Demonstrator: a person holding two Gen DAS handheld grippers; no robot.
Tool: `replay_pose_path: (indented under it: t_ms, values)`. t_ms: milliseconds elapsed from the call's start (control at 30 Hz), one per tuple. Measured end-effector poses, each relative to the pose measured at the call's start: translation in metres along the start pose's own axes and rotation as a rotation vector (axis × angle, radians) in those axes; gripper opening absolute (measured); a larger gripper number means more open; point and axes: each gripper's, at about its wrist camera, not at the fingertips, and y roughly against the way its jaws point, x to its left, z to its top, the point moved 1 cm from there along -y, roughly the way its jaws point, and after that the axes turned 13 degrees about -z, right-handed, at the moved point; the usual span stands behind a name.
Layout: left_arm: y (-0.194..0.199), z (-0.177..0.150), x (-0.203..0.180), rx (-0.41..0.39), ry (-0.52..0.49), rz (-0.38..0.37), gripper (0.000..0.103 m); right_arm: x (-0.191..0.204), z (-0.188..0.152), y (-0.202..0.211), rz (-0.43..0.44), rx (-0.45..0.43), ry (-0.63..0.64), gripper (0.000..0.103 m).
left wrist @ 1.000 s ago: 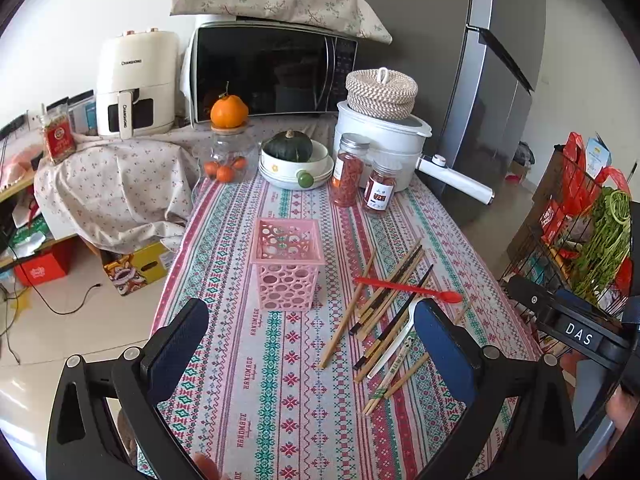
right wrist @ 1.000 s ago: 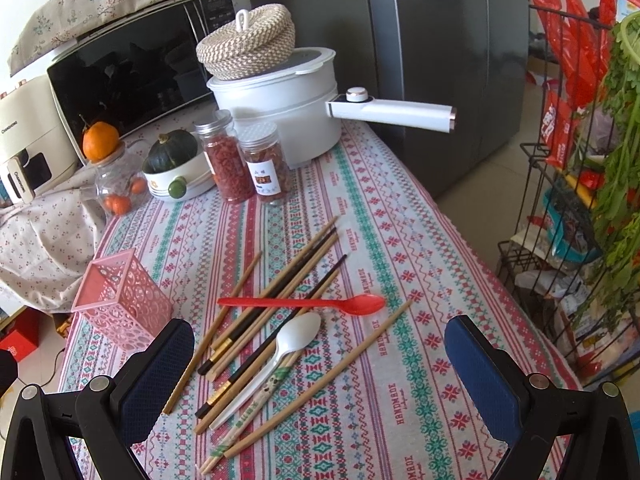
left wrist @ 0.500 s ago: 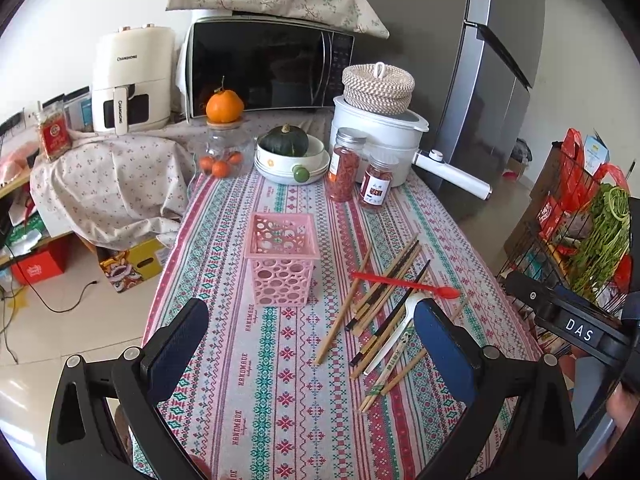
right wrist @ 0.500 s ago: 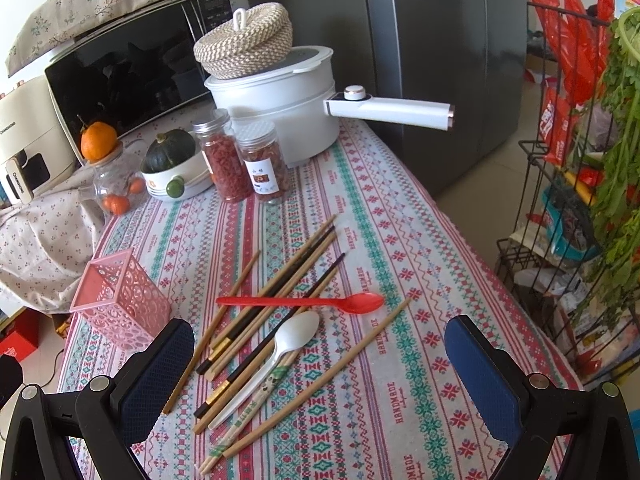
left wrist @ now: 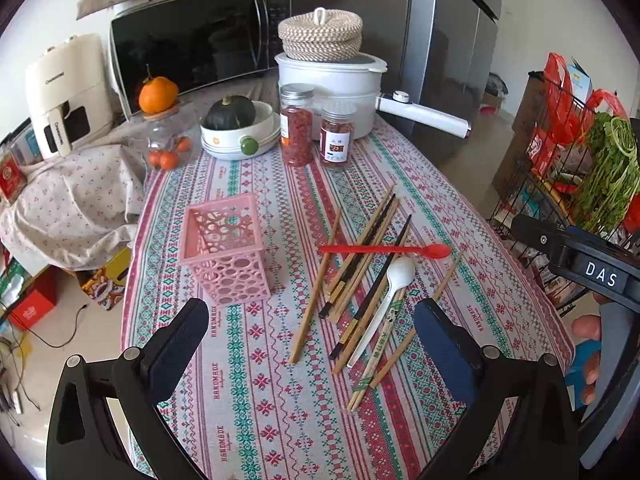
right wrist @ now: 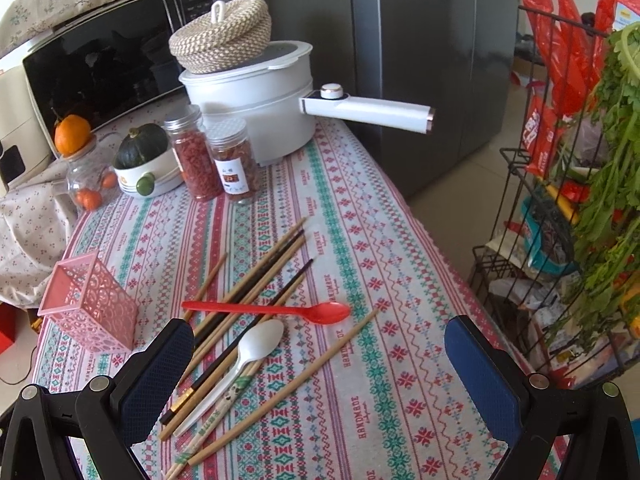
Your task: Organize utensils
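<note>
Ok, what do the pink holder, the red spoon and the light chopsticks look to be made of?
Pink holder: looks like moulded plastic, matte, its walls pierced with round cut-outs. Red spoon: probably plastic, thin, one uniform colour, slightly glossy. Light chopsticks: likely bamboo or wood, going by the pale tan, dull, unpainted surface; the grain is too fine to tell apart.

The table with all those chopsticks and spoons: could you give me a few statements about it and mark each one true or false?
1. The red spoon lies across several chopsticks. True.
2. The pink basket already holds utensils. False: it looks empty; all the utensils lie on the tablecloth.
3. The white spoon lies nearer the camera than the red one. True.
4. The right gripper is clamped on a chopstick. False: its fingers stand wide apart, holding nothing.
5. The left gripper is open. True.
</note>
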Motion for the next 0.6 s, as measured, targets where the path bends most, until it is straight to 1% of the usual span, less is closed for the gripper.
replay_pose_path:
  t_ms: [100,200,267,333,400,500,533,600]
  values:
    - [-0.016,0.014,-0.008,0.037,-0.049,0.014,0.103,-0.010,0.004,-0.013,-0.010,0.043,-0.022,0.103]
    - [-0.036,0.030,-0.017,0.105,-0.123,0.005,0.103,-0.020,0.008,-0.026,-0.016,0.083,-0.047,0.103]
    - [-0.050,0.041,-0.021,0.141,-0.144,0.021,0.103,-0.027,0.010,-0.032,-0.021,0.104,-0.066,0.103]
    - [-0.068,0.051,-0.023,0.185,-0.133,0.024,0.103,-0.033,0.012,-0.040,-0.025,0.130,-0.077,0.103]
    - [-0.088,0.060,-0.021,0.237,-0.097,0.009,0.103,-0.035,0.012,-0.048,-0.040,0.156,-0.072,0.103]
    - [-0.116,0.071,-0.018,0.285,-0.061,-0.009,0.103,-0.033,0.010,-0.060,-0.042,0.199,-0.056,0.103]
    - [-0.126,0.074,-0.015,0.303,-0.047,-0.011,0.101,-0.033,0.009,-0.063,-0.043,0.211,-0.050,0.103]
    - [-0.146,0.078,-0.010,0.343,-0.012,-0.024,0.092,-0.031,0.009,-0.070,-0.047,0.233,-0.044,0.103]
